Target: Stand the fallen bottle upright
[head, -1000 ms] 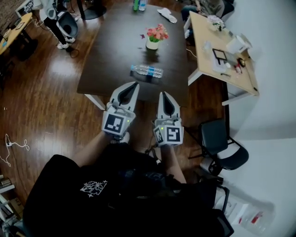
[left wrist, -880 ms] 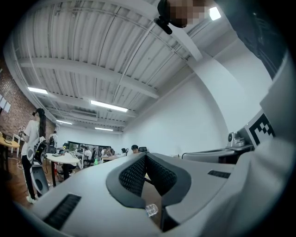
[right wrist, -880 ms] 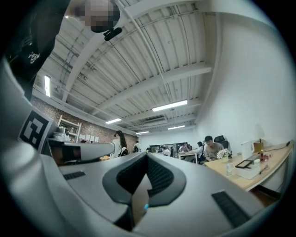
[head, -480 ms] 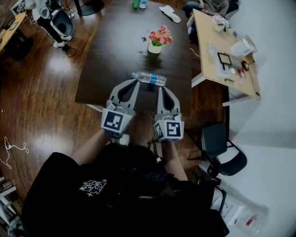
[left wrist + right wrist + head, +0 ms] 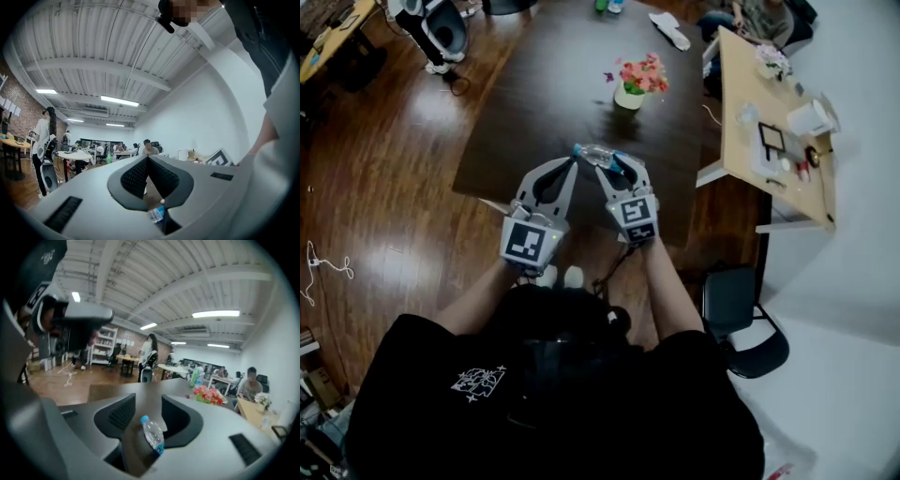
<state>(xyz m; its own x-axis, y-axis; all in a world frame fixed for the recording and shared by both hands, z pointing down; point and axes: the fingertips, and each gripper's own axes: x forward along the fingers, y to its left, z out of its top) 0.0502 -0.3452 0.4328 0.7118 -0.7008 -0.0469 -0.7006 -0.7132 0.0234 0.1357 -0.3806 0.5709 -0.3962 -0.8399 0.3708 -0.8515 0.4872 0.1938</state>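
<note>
A clear plastic water bottle (image 5: 598,155) with a blue cap and label lies on its side near the front edge of the dark table (image 5: 534,103). My right gripper (image 5: 614,169) reaches over it. Its jaws have just been opening, and in the right gripper view the bottle (image 5: 152,434) lies between them, cap (image 5: 145,419) pointing away, with the pads clear of it. My left gripper (image 5: 569,165) is shut and empty just left of the bottle. In the left gripper view the shut tips (image 5: 147,158) meet, and a bit of the bottle (image 5: 157,214) shows below them.
A pot of pink flowers (image 5: 639,80) stands on the table beyond the bottle. Two bottles (image 5: 607,5) stand at the table's far end. A light wooden desk (image 5: 750,141) with small items is on the right, and a dark chair (image 5: 741,314) is near my right side.
My right gripper has swung forward and down over the bottle and its jaws have parted. The left gripper has come forward to the table's edge, still shut.
</note>
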